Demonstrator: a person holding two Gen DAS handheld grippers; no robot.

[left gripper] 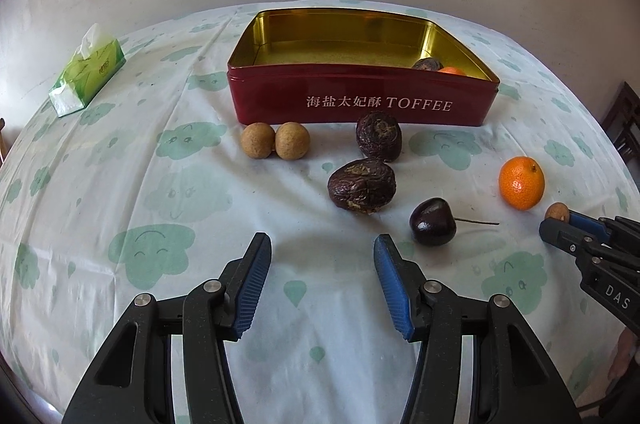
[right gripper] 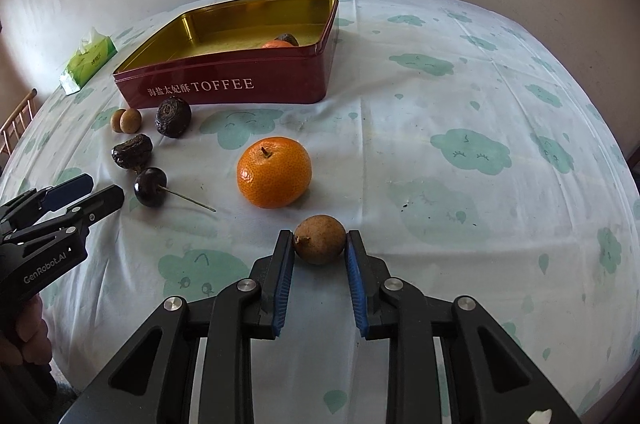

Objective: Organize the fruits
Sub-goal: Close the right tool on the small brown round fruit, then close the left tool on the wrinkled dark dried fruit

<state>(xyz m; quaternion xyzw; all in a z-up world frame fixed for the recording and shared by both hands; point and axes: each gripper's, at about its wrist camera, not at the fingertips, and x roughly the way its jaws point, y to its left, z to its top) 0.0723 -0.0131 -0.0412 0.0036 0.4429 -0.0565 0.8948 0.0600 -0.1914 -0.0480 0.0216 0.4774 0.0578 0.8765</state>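
We see the right gripper (right gripper: 320,238) closed on a brown longan (right gripper: 320,240), its two blue pads touching the fruit on either side, low over the cloud-patterned tablecloth (right gripper: 460,95). Our left gripper (left gripper: 322,248) stands open with nothing between its fingers, just in front of a wrinkled dark passion fruit (left gripper: 362,185). A second passion fruit (left gripper: 379,135) sits behind that one, close to the front wall of the red toffee tin (left gripper: 360,99) — and two more longans (left gripper: 275,140), touching each other, lie to its left against the same wall. A dark cherry (left gripper: 432,222) with a long stem rests to the right of the left gripper, and a mandarin (right gripper: 274,171) sits beyond the held longan, apart from it. Inside the tin, in its right corner, we make out another passion fruit (left gripper: 427,64) and an orange fruit (left gripper: 452,71) side by side. A green tissue pack (left gripper: 86,71) lies well to the left of the tin.
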